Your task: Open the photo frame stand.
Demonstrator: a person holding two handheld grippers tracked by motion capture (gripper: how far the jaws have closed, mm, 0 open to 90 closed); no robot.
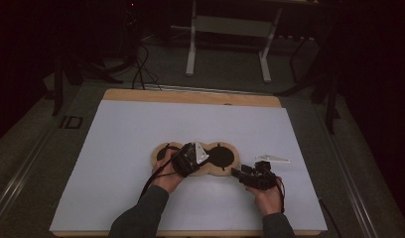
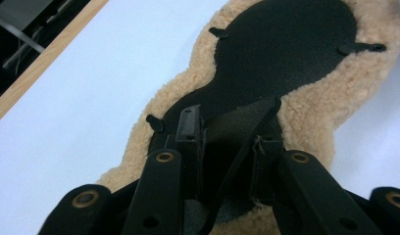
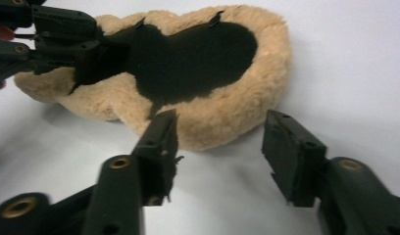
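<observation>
While the high view sets the fleece pad (image 1: 200,159) near the middle of the table (image 1: 116,148), nearer the near edge, its long axis runs parallel to that edge. The left gripper (image 1: 193,157) sits over the pad's middle; the right gripper (image 1: 236,173) lies just off its right end, pointing at it. A white bracket (image 1: 273,158) lies apart to the right.

From the left gripper view, the pad (image 2: 306,112) has a black face ringed by tan fleece. A black strap (image 2: 237,142) rises from that face between the partly closed jaws of the left gripper (image 2: 227,132), which pinch it.

From the right gripper view, the pad's (image 3: 227,122) rounded end faces the right gripper (image 3: 220,142), whose jaws stand wide apart, holding nothing, above bare table.
</observation>
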